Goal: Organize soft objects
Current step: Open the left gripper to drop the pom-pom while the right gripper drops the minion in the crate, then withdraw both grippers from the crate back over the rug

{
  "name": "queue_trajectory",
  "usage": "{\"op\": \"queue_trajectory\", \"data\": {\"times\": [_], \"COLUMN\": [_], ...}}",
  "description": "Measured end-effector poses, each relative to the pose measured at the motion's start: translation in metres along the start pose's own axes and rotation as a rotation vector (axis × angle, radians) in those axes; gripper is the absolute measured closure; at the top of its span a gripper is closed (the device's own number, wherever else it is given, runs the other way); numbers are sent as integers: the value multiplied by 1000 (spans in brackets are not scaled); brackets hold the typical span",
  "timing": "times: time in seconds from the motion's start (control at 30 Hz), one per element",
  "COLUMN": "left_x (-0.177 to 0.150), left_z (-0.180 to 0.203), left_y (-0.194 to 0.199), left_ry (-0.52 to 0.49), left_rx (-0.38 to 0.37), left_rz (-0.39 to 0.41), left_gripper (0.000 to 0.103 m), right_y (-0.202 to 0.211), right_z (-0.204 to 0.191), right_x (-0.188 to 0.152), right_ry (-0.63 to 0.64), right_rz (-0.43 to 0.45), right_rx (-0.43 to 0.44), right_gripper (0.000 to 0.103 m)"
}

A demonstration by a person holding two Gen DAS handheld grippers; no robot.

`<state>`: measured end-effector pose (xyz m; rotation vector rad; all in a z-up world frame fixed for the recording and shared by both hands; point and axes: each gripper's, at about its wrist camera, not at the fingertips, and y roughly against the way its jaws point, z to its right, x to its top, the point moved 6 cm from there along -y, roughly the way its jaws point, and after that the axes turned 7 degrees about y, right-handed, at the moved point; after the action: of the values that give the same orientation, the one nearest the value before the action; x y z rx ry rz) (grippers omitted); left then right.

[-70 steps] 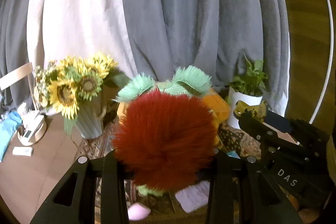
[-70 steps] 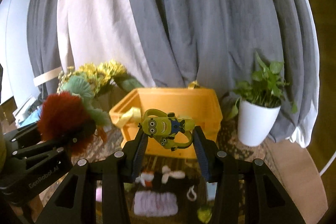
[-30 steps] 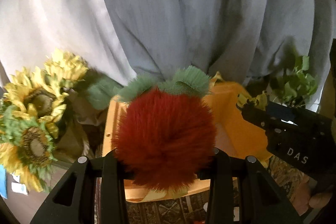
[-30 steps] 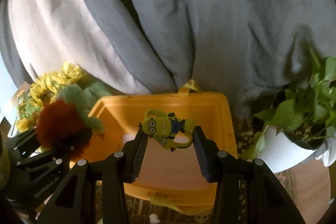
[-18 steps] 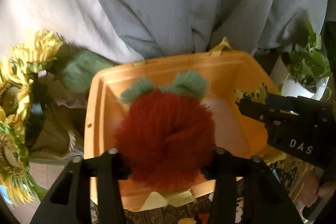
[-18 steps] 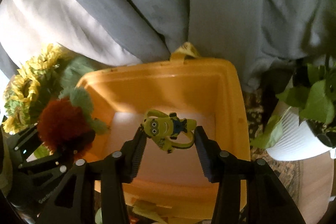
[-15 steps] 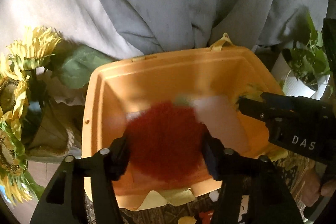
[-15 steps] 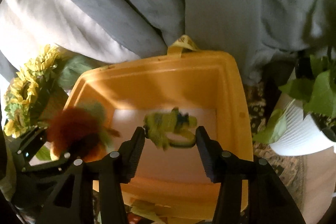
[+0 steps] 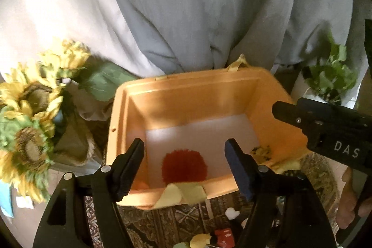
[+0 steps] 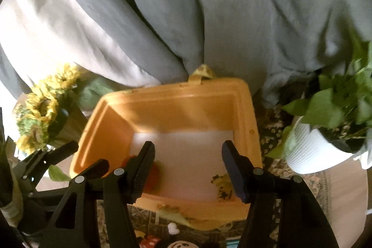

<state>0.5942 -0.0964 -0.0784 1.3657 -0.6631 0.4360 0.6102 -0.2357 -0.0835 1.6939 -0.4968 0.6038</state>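
Note:
An orange bin [image 9: 121, 108] [image 10: 244, 104] stands open below both grippers. The red furry toy [image 9: 184, 165] lies on the bin's pale floor, partly hidden in the right wrist view [image 10: 153, 176]. The yellow minion toy [image 10: 222, 185] lies at the floor's right side and also shows in the left wrist view [image 9: 261, 152]. My left gripper [image 9: 184, 164] is open and empty above the bin's front edge. My right gripper [image 10: 188, 165] is open and empty beside it.
Sunflowers in a vase [image 9: 30, 122] stand left of the bin. A white potted plant [image 10: 318, 145] stands to its right. Grey and white curtains [image 10: 209, 15] hang behind. Several small soft toys [image 9: 223, 236] lie on the patterned cloth in front of the bin.
Both grippers opened over the bin. The red furry toy and the minion toy dropped from the jaws onto the bin's floor.

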Motion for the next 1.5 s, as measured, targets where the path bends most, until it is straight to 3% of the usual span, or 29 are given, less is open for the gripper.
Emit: {"op": "queue_trajectory", "data": {"times": [0.27, 0.5, 0.6, 0.77, 1.23, 1.5], "left_x": [-7, -26, -35, -55, -119, -158], "left_z": [-1, 5, 7, 6, 8, 12], "left_y": [55, 94, 108, 131, 171, 162], "left_ry": [18, 14, 6, 8, 13, 92], "left_rx": [-8, -20, 4, 29, 40, -12], "left_rz": [125, 191, 226, 274, 321, 242], "left_gripper": [21, 13, 10, 10, 9, 9], "right_y": [65, 99, 108, 129, 173, 176], "right_z": [-12, -16, -16, -20, -35, -34], "right_x": [0, -19, -29, -49, -109, -150], "right_ry": [29, 16, 3, -1, 37, 44], "right_rz": [165, 206, 213, 247, 293, 254], "right_rx": [-64, -68, -71, -97, -145, -152], "right_gripper": [42, 42, 34, 33, 33, 33]}}
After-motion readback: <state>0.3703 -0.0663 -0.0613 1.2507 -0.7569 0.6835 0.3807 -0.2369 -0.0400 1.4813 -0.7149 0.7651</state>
